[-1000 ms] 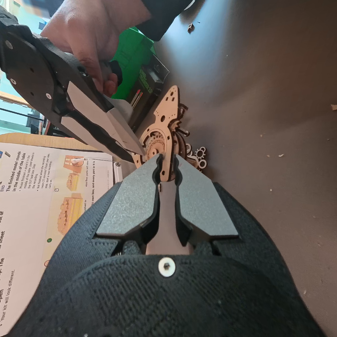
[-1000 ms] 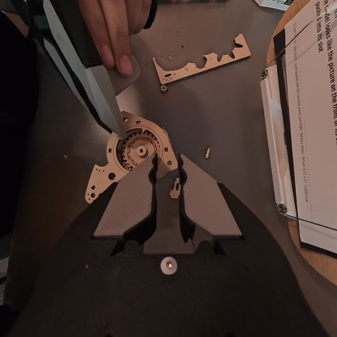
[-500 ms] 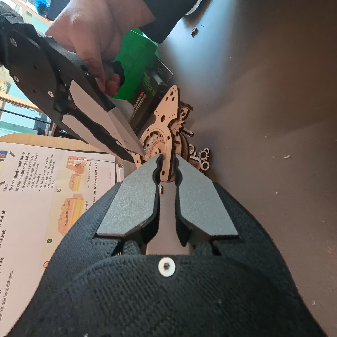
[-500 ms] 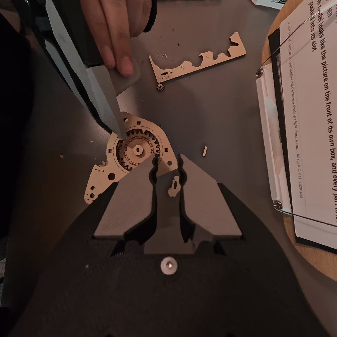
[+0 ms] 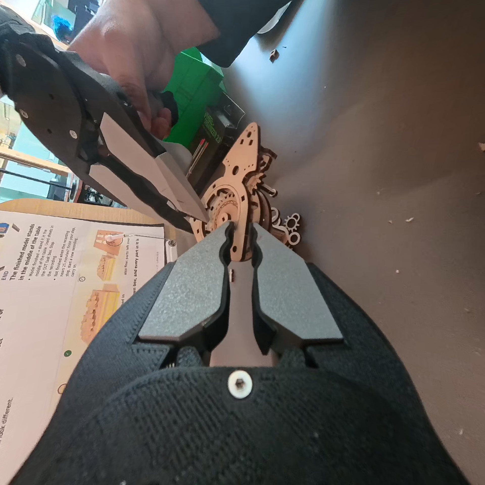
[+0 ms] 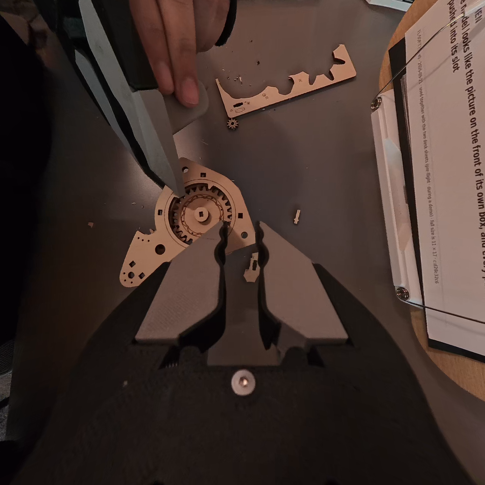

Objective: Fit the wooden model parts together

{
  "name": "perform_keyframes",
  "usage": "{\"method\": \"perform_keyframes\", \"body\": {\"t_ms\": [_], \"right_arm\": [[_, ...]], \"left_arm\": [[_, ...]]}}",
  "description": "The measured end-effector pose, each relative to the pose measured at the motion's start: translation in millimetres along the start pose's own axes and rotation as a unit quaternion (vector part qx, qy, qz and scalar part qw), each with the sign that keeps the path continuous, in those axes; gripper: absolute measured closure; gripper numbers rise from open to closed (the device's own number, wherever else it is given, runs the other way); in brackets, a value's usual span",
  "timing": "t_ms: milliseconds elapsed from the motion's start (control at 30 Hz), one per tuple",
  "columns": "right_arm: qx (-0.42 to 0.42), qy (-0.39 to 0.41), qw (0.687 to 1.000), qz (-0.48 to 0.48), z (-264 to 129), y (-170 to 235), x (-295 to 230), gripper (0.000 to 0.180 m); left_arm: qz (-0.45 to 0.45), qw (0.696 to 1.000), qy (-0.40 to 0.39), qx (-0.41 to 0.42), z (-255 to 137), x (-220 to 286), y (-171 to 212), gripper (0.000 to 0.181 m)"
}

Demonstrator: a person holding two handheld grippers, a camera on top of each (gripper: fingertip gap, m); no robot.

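Note:
A wooden gear assembly (image 5: 236, 189), a flat plate with a ring gear and a hub, is held on edge over the dark table (image 6: 301, 157). My left gripper (image 5: 240, 228) is shut on the plate's rim. It also shows in the right wrist view (image 6: 175, 193), coming in from the upper left. My right gripper (image 6: 242, 225) has its jaws a little apart over the lower right corner of the assembly (image 6: 210, 183). In the left wrist view its tips (image 5: 196, 223) rest against the plate's face. A small wooden piece (image 6: 250, 273) shows between its fingers, whether held or lying I cannot tell.
A wooden offcut strip (image 6: 288, 86), a tiny gear (image 6: 232, 123) and a small peg (image 6: 297, 216) lie on the table. Loose gear rings (image 5: 291, 228) sit behind the assembly. A green box (image 5: 194, 86) stands at the back. Instruction sheets (image 6: 446, 183) on a stand lie to the right. There is about 6 cm between the tips of the two grippers. My right gripper's tips are some 10 cm from the small peg (image 6: 297, 216).
Hardly anything. The right wrist view drifted slightly sideways and back. Both grippers keep the same places on the assembly.

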State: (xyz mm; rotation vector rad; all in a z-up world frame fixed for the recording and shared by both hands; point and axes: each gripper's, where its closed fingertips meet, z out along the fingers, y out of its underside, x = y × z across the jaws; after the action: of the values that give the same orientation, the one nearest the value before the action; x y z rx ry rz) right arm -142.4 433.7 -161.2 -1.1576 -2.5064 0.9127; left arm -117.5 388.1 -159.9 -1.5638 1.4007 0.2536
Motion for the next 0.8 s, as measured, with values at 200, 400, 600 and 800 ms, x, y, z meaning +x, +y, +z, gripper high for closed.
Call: {"method": "perform_keyframes", "body": {"t_ms": [200,400,600,800], "right_arm": [[-0.002,-0.001,1.000,-0.001,-0.7,-0.1,-1.4,0.162],[-0.003,-0.002,1.000,-0.001,-0.6,-0.3,-3.1,0.162],[0.002,-0.001,1.000,0.003,1.0,-0.6,-0.9,0.162],[0.003,0.000,1.000,0.000,1.3,-1.7,-0.8,0.162]], "left_arm": [[-0.002,1.000,0.002,0.003,-1.2,0.6,0.3,0.172],[0.000,1.000,0.004,0.002,-2.5,1.5,0.1,0.172],[-0.003,1.000,0.003,0.002,-2.8,0.5,1.2,0.172],[0.001,1.000,0.001,0.000,-3.2,0.7,1.7,0.172]]}}
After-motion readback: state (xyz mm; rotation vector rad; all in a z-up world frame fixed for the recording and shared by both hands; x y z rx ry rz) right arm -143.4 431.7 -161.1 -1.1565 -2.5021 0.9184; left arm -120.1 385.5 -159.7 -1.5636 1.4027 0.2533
